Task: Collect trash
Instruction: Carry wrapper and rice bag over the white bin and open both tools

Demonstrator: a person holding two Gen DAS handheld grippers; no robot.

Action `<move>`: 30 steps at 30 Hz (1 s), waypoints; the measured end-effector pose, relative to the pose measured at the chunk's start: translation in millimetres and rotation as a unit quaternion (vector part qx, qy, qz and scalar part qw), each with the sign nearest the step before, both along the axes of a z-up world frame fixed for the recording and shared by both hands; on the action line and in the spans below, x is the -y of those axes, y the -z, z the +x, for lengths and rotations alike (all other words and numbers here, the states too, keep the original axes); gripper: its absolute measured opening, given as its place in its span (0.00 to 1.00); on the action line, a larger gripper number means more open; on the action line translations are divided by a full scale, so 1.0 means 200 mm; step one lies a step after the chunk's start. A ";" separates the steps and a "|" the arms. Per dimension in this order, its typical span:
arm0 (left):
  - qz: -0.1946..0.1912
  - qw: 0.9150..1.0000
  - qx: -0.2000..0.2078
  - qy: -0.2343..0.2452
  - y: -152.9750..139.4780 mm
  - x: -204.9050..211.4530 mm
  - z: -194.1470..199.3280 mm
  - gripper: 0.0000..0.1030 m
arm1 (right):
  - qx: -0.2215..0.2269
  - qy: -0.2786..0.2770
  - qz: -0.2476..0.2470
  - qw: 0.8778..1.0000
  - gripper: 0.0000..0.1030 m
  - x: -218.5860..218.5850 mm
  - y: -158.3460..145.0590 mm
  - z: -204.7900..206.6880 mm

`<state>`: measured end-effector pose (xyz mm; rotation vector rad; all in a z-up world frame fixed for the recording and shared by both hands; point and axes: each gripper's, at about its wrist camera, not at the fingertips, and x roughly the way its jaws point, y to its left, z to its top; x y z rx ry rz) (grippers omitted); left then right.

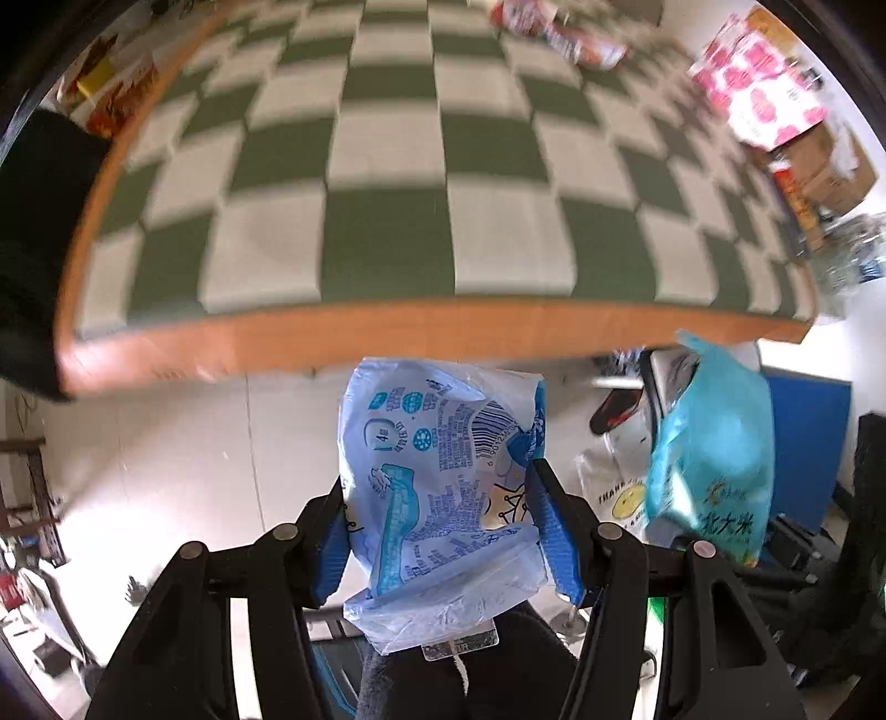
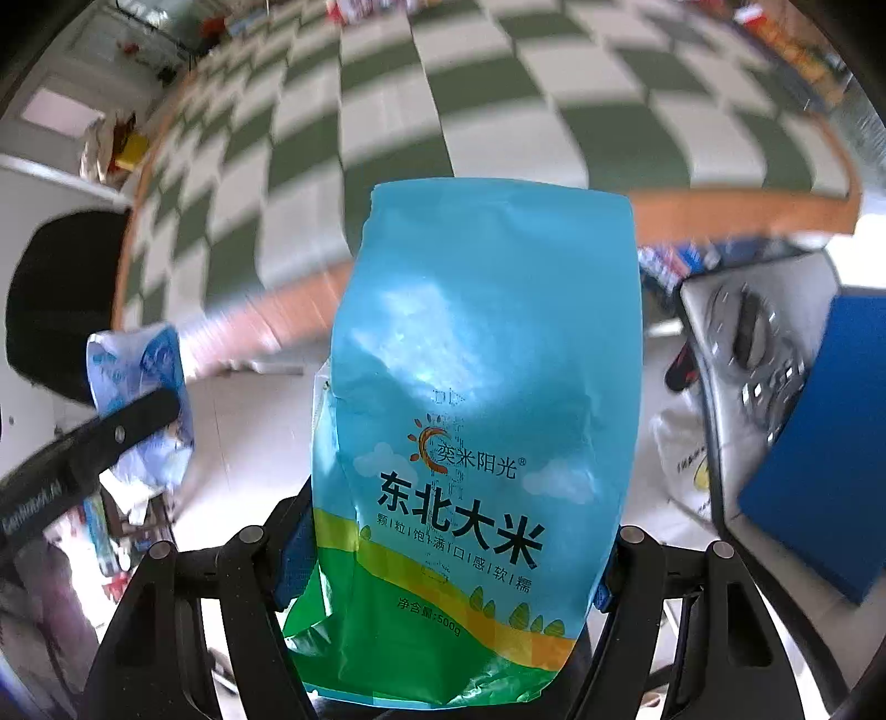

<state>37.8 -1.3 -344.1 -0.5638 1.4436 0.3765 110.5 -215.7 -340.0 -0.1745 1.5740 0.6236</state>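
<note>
Step in hand: both pieces of trash are already picked up and are being carried away from the tabletop; I judge this is the transport step, before the drop.
Left claw: the left claw is clamped on a pale blue wrapper, crumpled, with a barcode on it; the blue pads press it from both sides.
Right claw: the right claw is clamped on a turquoise rice bag, which stands up between the fingers and hides most of them.
Where the trash is: both things hang in the air past the near edge of the tabletop, over the floor, not touching the surface. In the left view the rice bag is near the wrapper, on its right side, and the two are apart.
Next move: it calls for finding a bin or a sack and letting go above it. I cannot see clearly where this container is; a white plastic bag lies low near the rice bag, but whether it is the target I cannot tell.
Surface: a green and white checked cloth covers the tabletop, with an orange wooden rim. More packets lie at the far edge, so trash is left to collect.
Room: pale floor, a blue board at the right, a dark chair back at the left corner. The pictures are blurred.
</note>
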 end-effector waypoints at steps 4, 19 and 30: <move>-0.026 0.999 -0.021 -0.003 0.34 0.07 -0.03 0.54 | -0.035 -0.036 -0.020 0.999 0.73 0.05 0.38 -0.09; -0.115 0.988 -0.099 -0.010 1.61 0.06 -0.12 0.54 | -0.109 -0.066 -0.044 0.991 0.73 0.07 1.83 -0.22; -0.089 0.988 -0.124 0.012 1.80 0.04 -0.14 1.00 | -0.129 -0.098 -0.061 0.985 0.97 -0.07 2.25 -0.31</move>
